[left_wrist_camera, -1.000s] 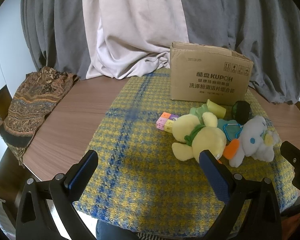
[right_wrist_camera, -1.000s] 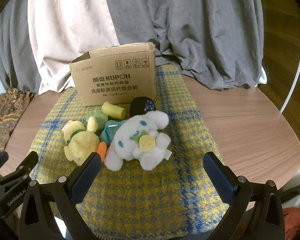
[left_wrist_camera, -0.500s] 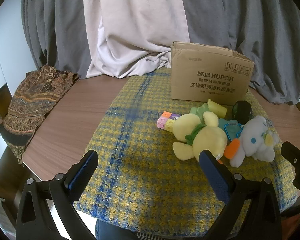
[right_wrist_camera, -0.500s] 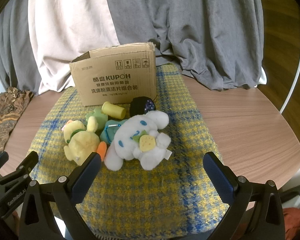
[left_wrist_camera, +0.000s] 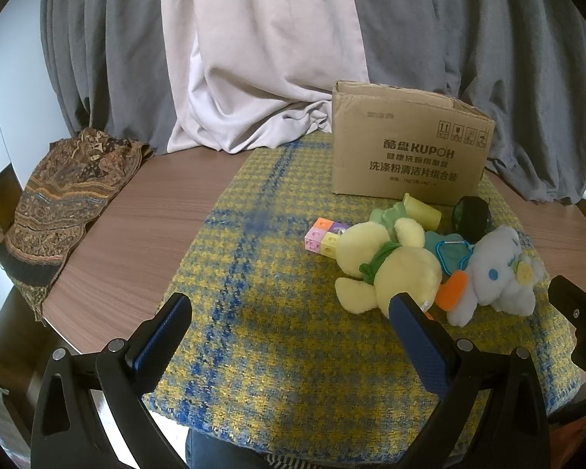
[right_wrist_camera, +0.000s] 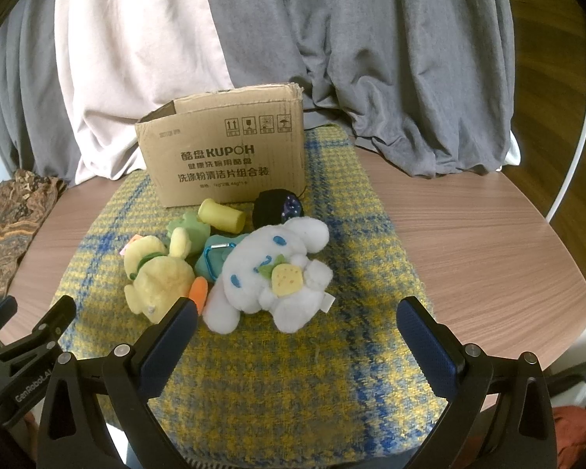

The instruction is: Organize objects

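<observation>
We're not grabbing yet: both grippers, left (left_wrist_camera: 289, 322) and right (right_wrist_camera: 295, 326), hover jaws spread near the toy pile, white plush dog (right_wrist_camera: 271, 271) nearest, cardboard box (right_wrist_camera: 222, 154) just beyond, so reaching in comes next.

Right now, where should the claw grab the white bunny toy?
Grip the white bunny across its round belly, coming down from above and from the near side. It lies on its back with the soft middle facing up, and the right claw is open just in front of it. Its left side crowds the yellow plush.
</observation>
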`<state>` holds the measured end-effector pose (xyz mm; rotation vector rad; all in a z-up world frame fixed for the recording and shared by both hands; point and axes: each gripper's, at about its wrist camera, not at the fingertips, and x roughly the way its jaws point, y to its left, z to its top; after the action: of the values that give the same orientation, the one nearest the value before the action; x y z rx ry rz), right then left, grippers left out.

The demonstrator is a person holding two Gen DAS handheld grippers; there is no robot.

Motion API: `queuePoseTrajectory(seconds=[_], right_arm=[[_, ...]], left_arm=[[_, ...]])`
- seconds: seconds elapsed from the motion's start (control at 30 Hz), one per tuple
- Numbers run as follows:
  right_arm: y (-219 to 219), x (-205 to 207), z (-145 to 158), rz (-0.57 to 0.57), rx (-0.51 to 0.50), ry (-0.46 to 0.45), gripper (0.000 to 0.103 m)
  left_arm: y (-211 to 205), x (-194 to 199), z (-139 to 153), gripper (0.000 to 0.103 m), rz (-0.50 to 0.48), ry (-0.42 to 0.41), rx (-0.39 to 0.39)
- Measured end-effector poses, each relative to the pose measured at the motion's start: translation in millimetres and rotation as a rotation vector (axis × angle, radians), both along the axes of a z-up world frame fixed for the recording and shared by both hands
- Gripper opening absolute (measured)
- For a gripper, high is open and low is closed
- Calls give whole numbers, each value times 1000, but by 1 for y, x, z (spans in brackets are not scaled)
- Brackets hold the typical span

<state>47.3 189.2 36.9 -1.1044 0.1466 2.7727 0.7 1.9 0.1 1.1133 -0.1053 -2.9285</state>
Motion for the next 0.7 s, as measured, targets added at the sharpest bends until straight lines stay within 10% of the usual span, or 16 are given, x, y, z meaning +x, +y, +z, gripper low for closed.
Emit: queuePoseTrajectory(seconds=[0.7], right_arm=[[5, 1, 2, -4, -2, 5, 102]], left_arm=[[6, 3, 3, 103, -13, 9, 0]])
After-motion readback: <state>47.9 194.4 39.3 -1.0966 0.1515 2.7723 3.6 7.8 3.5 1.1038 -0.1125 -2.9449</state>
